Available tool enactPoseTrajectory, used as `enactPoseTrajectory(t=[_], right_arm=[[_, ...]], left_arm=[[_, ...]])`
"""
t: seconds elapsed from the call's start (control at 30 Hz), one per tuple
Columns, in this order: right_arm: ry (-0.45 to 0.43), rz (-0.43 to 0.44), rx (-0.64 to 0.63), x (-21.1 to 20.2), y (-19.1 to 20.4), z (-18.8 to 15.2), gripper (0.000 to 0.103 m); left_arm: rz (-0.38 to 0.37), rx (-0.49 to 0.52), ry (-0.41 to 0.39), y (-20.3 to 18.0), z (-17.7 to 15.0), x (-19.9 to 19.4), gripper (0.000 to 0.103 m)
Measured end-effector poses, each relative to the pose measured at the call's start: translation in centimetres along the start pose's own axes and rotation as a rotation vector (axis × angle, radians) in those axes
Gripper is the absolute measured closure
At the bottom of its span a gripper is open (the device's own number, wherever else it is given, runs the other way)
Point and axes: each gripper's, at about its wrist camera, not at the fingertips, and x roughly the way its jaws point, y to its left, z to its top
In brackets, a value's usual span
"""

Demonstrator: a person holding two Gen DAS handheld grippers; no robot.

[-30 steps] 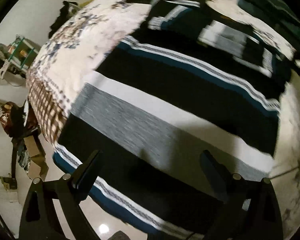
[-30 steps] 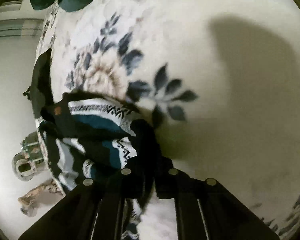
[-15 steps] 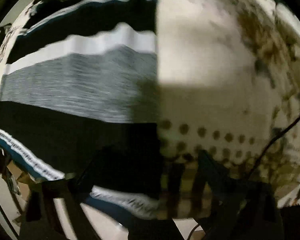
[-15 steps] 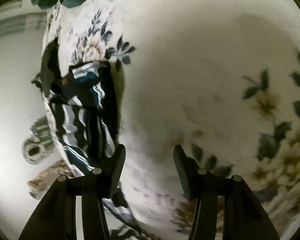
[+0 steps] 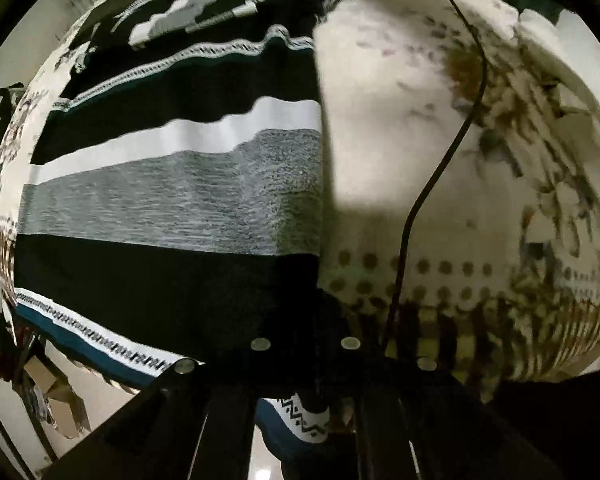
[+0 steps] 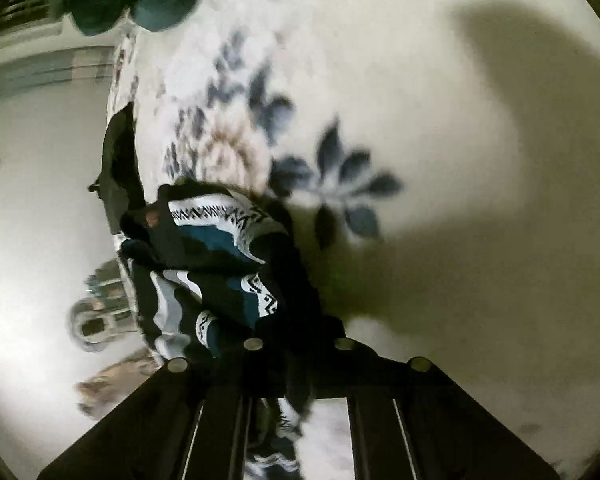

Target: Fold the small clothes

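Now both grips want to rise together, level and slow, so the held edge carries over without dragging the layer beneath. The left hand-held gripper (image 5: 306, 346) has its fingers pinched together on the near corner of the striped sweater (image 5: 172, 200), which lies spread flat across the left part of the bed (image 5: 380, 140); the right hand-held gripper (image 6: 298, 344) is likewise clamped on a bunched fold of the same garment (image 6: 220, 264) near the bed's edge. Judging by its look, the knit is thick and limp: broad black, grey and white bands, teal trim, zigzag borders, so it should sag between grips. A thin dark cable (image 5: 440, 168) crosses the flower-printed bedspread (image 6: 380, 80) and could snag.
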Motion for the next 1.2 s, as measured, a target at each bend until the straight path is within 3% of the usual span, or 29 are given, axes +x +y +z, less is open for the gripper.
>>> enactPoseTrajectory(t=[0.23,0.4,0.57,0.7,0.83,0.97,1.2], right_arm=[[-0.013,-0.059,-0.005,-0.8,1.3,0.0,0.098],[-0.02,-0.061,-0.068,-3.3,5.7,-0.6,0.098],[-0.024,-0.099,-0.18,-5.2,15.0,-1.3,0.098],[-0.041,-0.128,-0.259,-4.2,23.5,-2.0,0.098],[-0.062,-0.19,-0.303,-0.2,31.8,-2.1,0.098],[-0.067,-0.278,-0.333,6.9,39.3,-1.2,0.098],[-0.042,-0.423,-0.326,20.1,45.7,0.2,0.098]], left_arm=[[-0.024,-0.032,-0.017,0.6,-0.4,-1.7,0.1],[-0.069,-0.168,-0.07,4.9,0.5,-6.1,0.1],[-0.127,-0.327,-0.146,12.1,1.5,-10.1,0.1],[-0.18,-0.437,-0.185,18.9,1.6,-11.7,0.1],[-0.243,-0.518,-0.197,25.6,1.2,-11.0,0.1],[-0.295,-0.602,-0.19,32.4,0.3,-8.8,0.1],[-0.386,-0.71,-0.158,41.8,-1.1,-4.1,0.1]])
